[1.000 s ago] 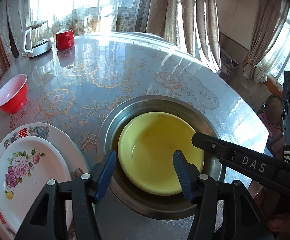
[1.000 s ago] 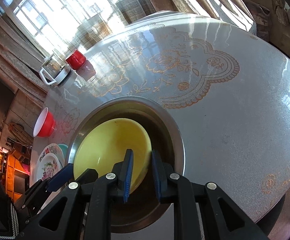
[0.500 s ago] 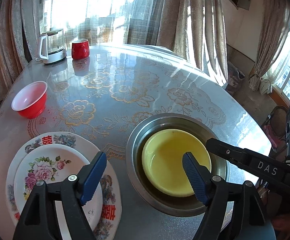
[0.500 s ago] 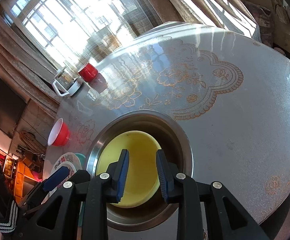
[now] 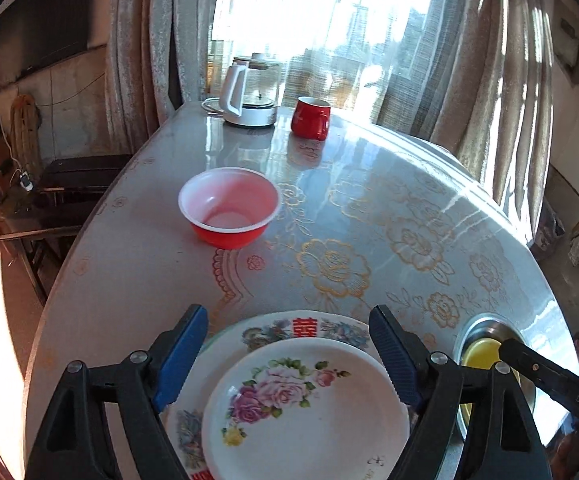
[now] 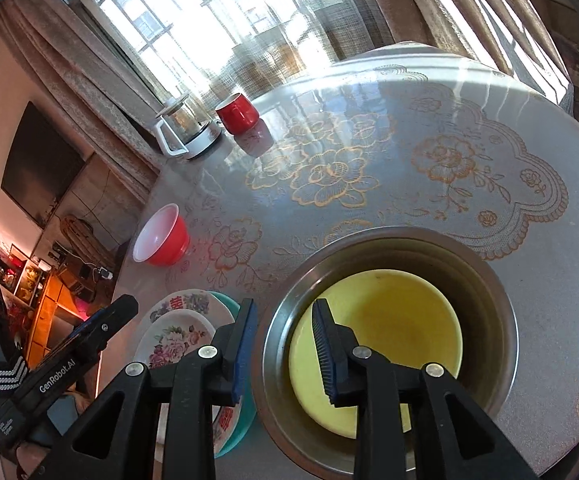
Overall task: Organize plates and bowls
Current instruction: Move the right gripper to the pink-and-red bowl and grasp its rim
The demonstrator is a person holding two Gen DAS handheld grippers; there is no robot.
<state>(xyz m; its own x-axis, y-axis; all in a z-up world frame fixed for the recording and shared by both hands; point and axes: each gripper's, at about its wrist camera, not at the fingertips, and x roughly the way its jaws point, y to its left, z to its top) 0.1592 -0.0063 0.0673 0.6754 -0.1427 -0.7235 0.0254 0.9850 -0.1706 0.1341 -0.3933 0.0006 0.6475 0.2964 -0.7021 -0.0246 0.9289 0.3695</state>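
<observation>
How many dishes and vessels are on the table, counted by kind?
Plates: 3 (small floral plate, larger floral plate, teal plate underneath)
Bowls: 3 (red bowl, yellow bowl, steel bowl)
Mugs: 1 (red mug)
Kettles: 1 (glass kettle)
Total: 8

The round table with its gold floral lace-pattern cloth under a clear glossy cover (image 5: pixel 369 216) is throwing back window glare like a mirror. The wide brushed stainless-steel basin (image 6: pixel 501 308) is looking dull-shiny, and the yellow smooth plastic-looking bowl (image 6: pixel 385 320) inside it is showing a soft sheen. The white glazed rose-print plate (image 5: pixel 309 408) is looking slick, ceramic or melamine, hard to say. The red bowl with a white inside (image 5: pixel 229 208) is looking like glossy plastic. The blue ribbed rubbery gripper pads (image 5: pixel 389 356) are looking matt.
</observation>
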